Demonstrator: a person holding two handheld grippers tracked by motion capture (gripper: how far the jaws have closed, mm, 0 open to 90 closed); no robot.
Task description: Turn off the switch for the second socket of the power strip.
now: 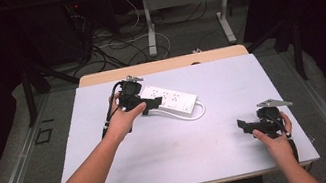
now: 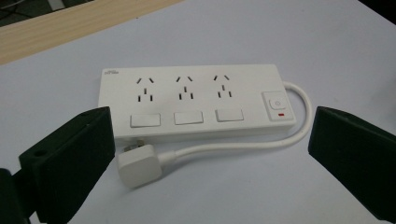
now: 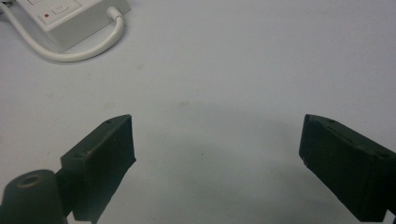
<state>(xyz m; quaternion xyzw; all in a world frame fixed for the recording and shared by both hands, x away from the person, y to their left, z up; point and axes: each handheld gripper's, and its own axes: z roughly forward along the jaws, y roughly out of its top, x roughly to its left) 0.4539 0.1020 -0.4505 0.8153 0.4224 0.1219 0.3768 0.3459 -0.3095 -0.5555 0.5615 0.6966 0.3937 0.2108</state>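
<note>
A white power strip (image 2: 191, 100) lies flat on the pale table (image 1: 170, 146). It is seen just in front of the left gripper (image 2: 210, 154), a little beyond the tips of its jaws. The jaws are spread wide apart, and nothing is held between them. Three sockets and three small switches can be seen on the strip, and a bigger button with a red mark sits at the end nearest the right-hand jaw.

A white cord (image 2: 261, 140) comes out of that end. It is bent round and runs back along the near side of the strip. At its end is the white plug (image 2: 139, 164), which lies flat on the table, between the two jaws but closer to the left-hand one. Its pins point at the strip.

The right gripper (image 3: 217, 158) is held well away from the strip, over bare table. Its jaws are wide apart too, and nothing is held in them. The strip's button end is seen far ahead of it, up and to its left.

The reaching step seems to be in hand, and nothing has been grabbed yet. Next, the left gripper would likely need to be brought lower and forward, and a little to its left, so the plug sits between the jaws. Then the jaws could be squeezed on the plug's sides.
</note>
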